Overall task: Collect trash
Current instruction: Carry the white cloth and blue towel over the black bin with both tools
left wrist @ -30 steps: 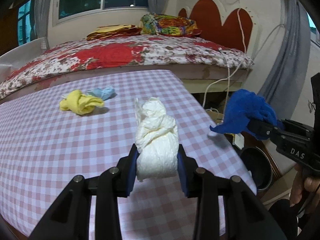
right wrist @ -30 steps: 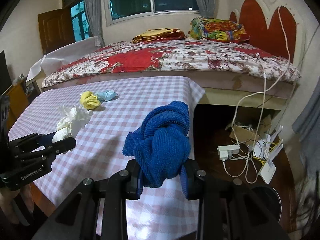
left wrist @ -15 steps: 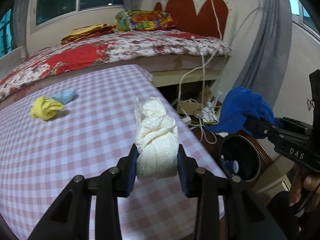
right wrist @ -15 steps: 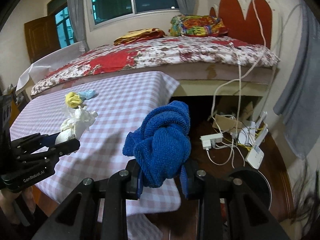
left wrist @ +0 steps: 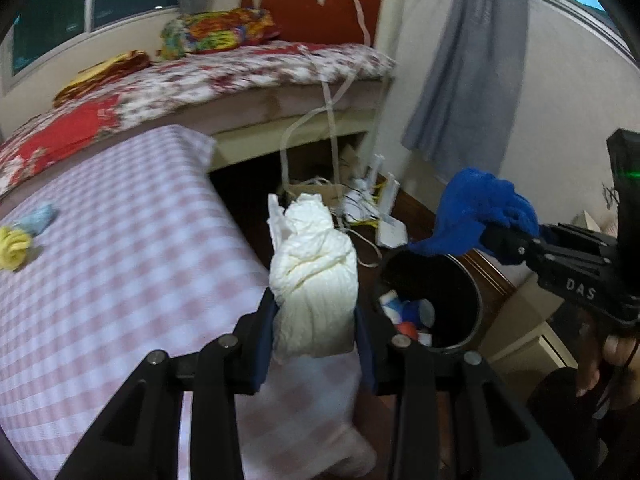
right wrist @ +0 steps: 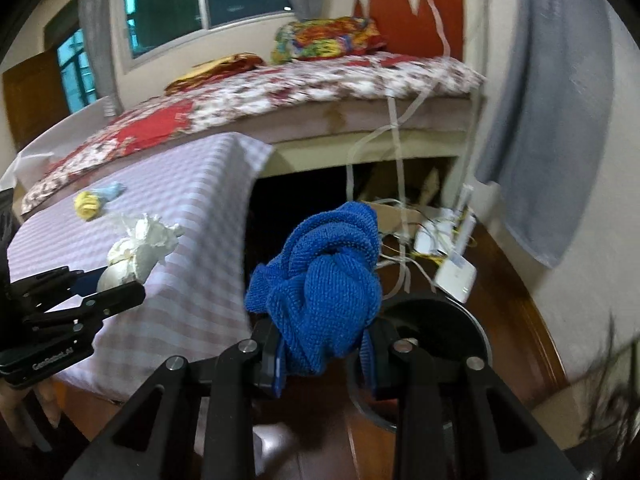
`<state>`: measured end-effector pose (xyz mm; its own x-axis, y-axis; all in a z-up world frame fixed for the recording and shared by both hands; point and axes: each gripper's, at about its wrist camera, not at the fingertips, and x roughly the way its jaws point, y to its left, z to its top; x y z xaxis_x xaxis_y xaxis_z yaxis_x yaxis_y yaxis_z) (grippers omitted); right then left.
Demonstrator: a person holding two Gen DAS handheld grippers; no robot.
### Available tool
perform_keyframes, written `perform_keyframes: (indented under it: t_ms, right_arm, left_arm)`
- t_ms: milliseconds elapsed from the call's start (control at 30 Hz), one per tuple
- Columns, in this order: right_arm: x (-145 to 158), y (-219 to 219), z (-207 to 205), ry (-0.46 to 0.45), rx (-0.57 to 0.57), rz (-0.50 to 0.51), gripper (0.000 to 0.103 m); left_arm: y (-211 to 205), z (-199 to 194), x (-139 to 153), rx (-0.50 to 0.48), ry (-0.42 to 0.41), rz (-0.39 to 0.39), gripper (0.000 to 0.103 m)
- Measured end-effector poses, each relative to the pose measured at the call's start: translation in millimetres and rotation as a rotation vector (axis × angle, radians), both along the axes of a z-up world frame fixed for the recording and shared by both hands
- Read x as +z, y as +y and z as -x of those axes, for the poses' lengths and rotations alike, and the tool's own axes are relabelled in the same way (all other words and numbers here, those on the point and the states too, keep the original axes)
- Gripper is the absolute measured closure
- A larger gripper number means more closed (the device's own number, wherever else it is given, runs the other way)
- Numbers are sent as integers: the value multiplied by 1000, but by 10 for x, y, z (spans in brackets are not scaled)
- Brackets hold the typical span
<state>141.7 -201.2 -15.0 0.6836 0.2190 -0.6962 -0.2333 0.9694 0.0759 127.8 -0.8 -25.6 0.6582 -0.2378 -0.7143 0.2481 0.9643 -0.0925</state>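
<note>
My left gripper [left wrist: 316,320] is shut on a white crumpled wad [left wrist: 314,276], held over the table's right edge, left of a black round bin [left wrist: 460,280]. My right gripper [right wrist: 324,340] is shut on a blue knitted cloth ball [right wrist: 324,276], held above the bin [right wrist: 436,316]. In the left wrist view the blue cloth [left wrist: 476,208] hangs over the bin's far rim. The bin holds several small coloured scraps [left wrist: 408,316]. A yellow wad [left wrist: 14,248] and a light blue wad [left wrist: 38,218] lie on the pink checked table [left wrist: 120,260].
A bed with a floral cover [right wrist: 280,92] stands behind the table. White cables, a power strip and a router [right wrist: 452,264] lie on the wooden floor by the bin. A grey curtain [left wrist: 468,60] hangs at right.
Both grippers have swung right, off the table toward the bin. The bin has come into full view, and the blue cloth now sits over it.
</note>
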Motion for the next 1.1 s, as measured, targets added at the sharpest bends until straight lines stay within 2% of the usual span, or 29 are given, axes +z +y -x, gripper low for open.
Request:
perform_keyframes:
  t_ms: [433, 767, 933, 1100]
  right_arm:
    - [-449, -872, -10, 89, -106, 37, 72]
    - [-928, -1196, -128, 179, -81, 52, 72]
    - [-1209, -1304, -296, 240, -56, 71, 71]
    - [-1404, -1346, -413, 265, -33, 81, 71]
  left_arm:
    - [-873, -166, -283, -210, 59, -38, 65]
    - [-1343, -442, -690, -320, 145, -47, 65]
    - [-1556, -602, -951, -358, 212, -50, 65]
    - [-1589, -723, -1152, -327, 291, 7, 65]
